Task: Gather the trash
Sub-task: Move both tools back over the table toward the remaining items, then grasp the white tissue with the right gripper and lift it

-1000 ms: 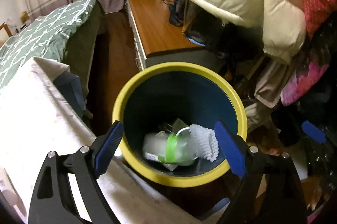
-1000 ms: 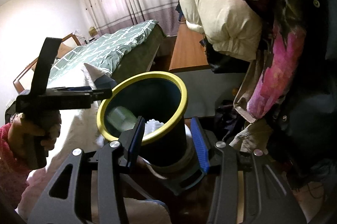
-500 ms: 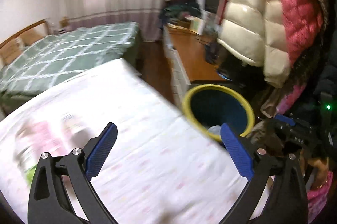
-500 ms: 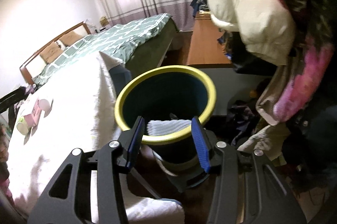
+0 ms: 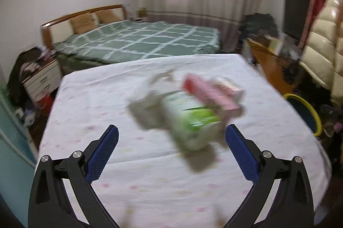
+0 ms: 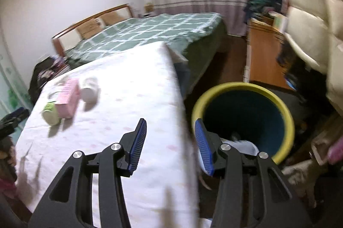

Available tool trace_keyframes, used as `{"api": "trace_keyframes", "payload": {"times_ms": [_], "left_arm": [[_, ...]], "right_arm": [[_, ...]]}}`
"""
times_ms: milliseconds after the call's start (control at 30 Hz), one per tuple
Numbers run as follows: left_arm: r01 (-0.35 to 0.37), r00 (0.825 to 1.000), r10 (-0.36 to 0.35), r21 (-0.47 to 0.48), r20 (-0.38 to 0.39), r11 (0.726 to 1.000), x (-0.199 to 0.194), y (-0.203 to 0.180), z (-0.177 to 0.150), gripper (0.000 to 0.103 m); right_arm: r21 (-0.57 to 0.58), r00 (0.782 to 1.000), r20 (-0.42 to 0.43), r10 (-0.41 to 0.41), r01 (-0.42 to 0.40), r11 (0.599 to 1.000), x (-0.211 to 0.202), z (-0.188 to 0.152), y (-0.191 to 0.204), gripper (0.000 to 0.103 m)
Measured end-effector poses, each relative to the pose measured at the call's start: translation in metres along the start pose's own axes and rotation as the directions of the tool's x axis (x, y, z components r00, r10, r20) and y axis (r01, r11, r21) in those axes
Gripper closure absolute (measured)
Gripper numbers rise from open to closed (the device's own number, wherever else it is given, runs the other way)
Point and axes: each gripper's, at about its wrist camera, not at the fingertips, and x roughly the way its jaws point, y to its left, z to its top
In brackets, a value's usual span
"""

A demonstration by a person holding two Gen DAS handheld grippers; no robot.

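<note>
Left wrist view looks down over the white-clothed surface (image 5: 150, 174), where a blurred heap of trash lies ahead of the left tongs (image 5: 171, 150): a green-and-white container (image 5: 190, 120), a pink box (image 5: 210, 92) leaning on its far right side, and pale crumpled scraps (image 5: 145, 107) on the left. These tongs have just been opening and now stand spread wide with nothing between the blue pads, the heap lying just beyond their tips. From the right wrist view the right tongs (image 6: 170, 142) hang about half open and empty over the near right edge of the surface, next to the yellow-rimmed bin (image 6: 285, 112) that stands on the floor to the right. Something pale already lies in the bottom of the bin, so part of the collecting looks done; the green container, the pink box, a white jar (image 6: 89, 89) beside them and the scraps are not yet picked up, so a good share of the job seems left. Motion blur smears the heap in the left view, so the labels and the exact shape of the scraps cannot be made out. The right tongs cover most of the bin's contents, and the person shows only as a dark sliver at the left edge.
</note>
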Motion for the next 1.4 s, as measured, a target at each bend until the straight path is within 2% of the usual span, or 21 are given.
{"api": "trace_keyframes", "payload": {"times_ms": [133, 300, 500, 600, 667, 767, 833, 867, 1033, 1100, 1133, 1167, 1200, 1233, 1400], "left_arm": [[-0.080, 0.997, 0.080, -0.042, 0.007, 0.996, 0.012, 0.036, -0.009, 0.005], [-0.126, 0.992, 0.126, -0.069, -0.005, 0.990, 0.022, 0.049, -0.015, 0.005], [-0.101, 0.995, 0.099, -0.166, -0.019, 0.981, 0.028, 0.068, -0.019, 0.005], [-0.106, 0.994, 0.106, -0.169, -0.006, 0.980, 0.024, 0.064, -0.022, 0.005], [-0.118, 0.993, 0.120, -0.161, 0.000, 0.980, 0.021, 0.060, -0.022, 0.005], [-0.127, 0.991, 0.130, -0.150, 0.011, 0.980, 0.018, 0.056, -0.022, 0.005], [-0.131, 0.991, 0.136, -0.150, 0.020, 0.980, 0.016, 0.055, -0.021, 0.005], [-0.129, 0.991, 0.133, -0.148, 0.019, 0.981, 0.016, 0.054, -0.022, 0.005], [-0.123, 0.992, 0.124, -0.160, -0.003, 0.980, 0.017, 0.054, -0.022, 0.005], [-0.120, 0.993, 0.119, -0.164, -0.011, 0.979, 0.019, 0.054, -0.023, 0.005], [-0.119, 0.993, 0.119, -0.164, -0.013, 0.979, 0.019, 0.054, -0.023, 0.005], [-0.119, 0.993, 0.119, -0.164, -0.013, 0.979, 0.019, 0.053, -0.023, 0.005], [-0.120, 0.993, 0.119, -0.164, -0.012, 0.979, 0.018, 0.053, -0.024, 0.005], [-0.121, 0.993, 0.120, -0.163, -0.013, 0.979, 0.018, 0.052, -0.024, 0.005], [-0.122, 0.993, 0.120, -0.162, -0.018, 0.979, 0.019, 0.051, -0.024, 0.005]], "right_arm": [[-0.082, 0.997, -0.004, 0.081, -0.081, 0.993, 0.015, 0.025, 0.046, 0.058], [-0.166, 0.983, -0.032, 0.180, -0.183, 0.969, 0.040, 0.056, 0.111, 0.058], [-0.271, 0.951, -0.119, 0.286, -0.308, 0.912, 0.081, 0.085, 0.204, 0.058], [-0.316, 0.934, -0.187, 0.304, -0.350, 0.882, 0.108, 0.094, 0.251, 0.058], [-0.343, 0.924, -0.243, 0.296, -0.367, 0.865, 0.132, 0.098, 0.283, 0.058], [-0.376, 0.922, -0.300, 0.244, -0.349, 0.858, 0.169, 0.100, 0.318, 0.057], [-0.407, 0.925, -0.328, 0.193, -0.323, 0.854, 0.191, 0.099, 0.338, 0.051], [-0.423, 0.925, -0.339, 0.172, -0.313, 0.850, 0.197, 0.098, 0.345, 0.046], [-0.471, 0.919, -0.386, 0.081, -0.271, 0.839, 0.220, 0.086, 0.362, 0.047], [-0.470, 0.915, -0.399, 0.063, -0.263, 0.843, 0.228, 0.084, 0.361, 0.064], [-0.482, 0.925, -0.376, 0.044, -0.236, 0.844, 0.229, 0.086, 0.361, 0.070], [-0.478, 0.927, -0.373, 0.051, -0.238, 0.845, 0.228, 0.088, 0.360, 0.076], [-0.468, 0.926, -0.373, 0.063, -0.246, 0.849, 0.228, 0.089, 0.360, 0.088], [-0.457, 0.927, -0.365, 0.084, -0.257, 0.852, 0.223, 0.093, 0.359, 0.093], [-0.425, 0.941, -0.304, 0.149, -0.274, 0.863, 0.200, 0.109, 0.354, 0.094]]}}
